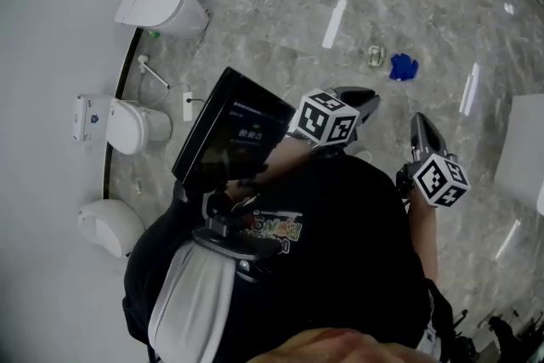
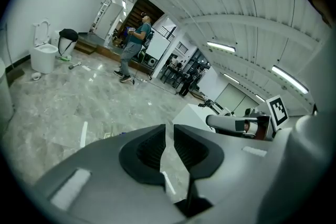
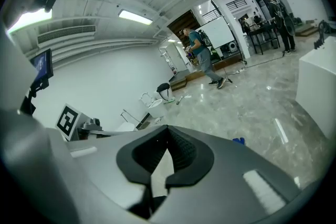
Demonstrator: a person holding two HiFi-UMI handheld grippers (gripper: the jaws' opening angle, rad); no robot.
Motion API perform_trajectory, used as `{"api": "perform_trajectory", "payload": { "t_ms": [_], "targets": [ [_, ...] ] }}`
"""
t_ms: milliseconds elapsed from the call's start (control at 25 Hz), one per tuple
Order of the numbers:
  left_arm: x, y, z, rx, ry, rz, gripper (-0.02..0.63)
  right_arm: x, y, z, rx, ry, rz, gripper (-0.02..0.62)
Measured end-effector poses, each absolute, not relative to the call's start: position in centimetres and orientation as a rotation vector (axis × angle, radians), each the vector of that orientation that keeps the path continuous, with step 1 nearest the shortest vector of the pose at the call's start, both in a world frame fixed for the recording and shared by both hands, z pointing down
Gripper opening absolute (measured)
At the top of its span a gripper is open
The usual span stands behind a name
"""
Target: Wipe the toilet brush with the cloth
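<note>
Marble in glossy grey veining makes up the floor (image 1: 280,4), with white strip-light reflections on it. The cloth (image 1: 403,66) is a crumpled blue heap lying on the open floor ahead of both claws and well apart from them. A slim white stick-like thing (image 1: 154,73) lies at the floor's wall edge between two smooth white toilets (image 1: 161,8); it may be the toilet brush, but it is too small to tell.

The left claw (image 1: 364,100) and the right claw (image 1: 422,127) are tapered matt grey shells, each with a cube of black-and-white squares behind it.

Only the claw views show the ribbed black pads. The left claw (image 2: 169,128) has its pads a narrow slit apart with bare floor showing through and nothing between them. The right claw (image 3: 167,131) is pressed together at the tips and empty; a scrap of blue cloth (image 3: 239,140) peeks over its shell. Both views also show a person (image 3: 202,55) walking far off, whom the head view misses.
</note>
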State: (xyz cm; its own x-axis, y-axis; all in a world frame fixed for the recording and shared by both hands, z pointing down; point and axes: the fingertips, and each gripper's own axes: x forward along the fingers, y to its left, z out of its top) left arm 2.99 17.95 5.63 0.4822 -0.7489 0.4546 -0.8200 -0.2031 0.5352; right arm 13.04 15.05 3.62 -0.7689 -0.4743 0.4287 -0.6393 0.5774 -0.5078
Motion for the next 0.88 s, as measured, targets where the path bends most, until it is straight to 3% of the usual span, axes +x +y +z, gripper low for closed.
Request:
{"api": "perform_trajectory", "payload": {
  "t_ms": [160, 560, 880],
  "targets": [
    [2.8, 18.7, 6.2, 1.992, -1.310, 0.133, 0.058, 12.1, 15.7, 4.7, 0.878, -2.571, 0.999, 0.002],
    [-7.1, 13.7, 3.9, 1.969, -1.261, 0.052, 0.060, 4.0, 13.2, 3.4, 0.980, -2.595, 1.021, 0.002],
    [-6.6, 13.4, 3.4, 1.993, -1.243, 0.007, 0.058, 4.3, 13.4, 4.6, 1.035, -2.590, 1.036, 0.002]
  ]
}}
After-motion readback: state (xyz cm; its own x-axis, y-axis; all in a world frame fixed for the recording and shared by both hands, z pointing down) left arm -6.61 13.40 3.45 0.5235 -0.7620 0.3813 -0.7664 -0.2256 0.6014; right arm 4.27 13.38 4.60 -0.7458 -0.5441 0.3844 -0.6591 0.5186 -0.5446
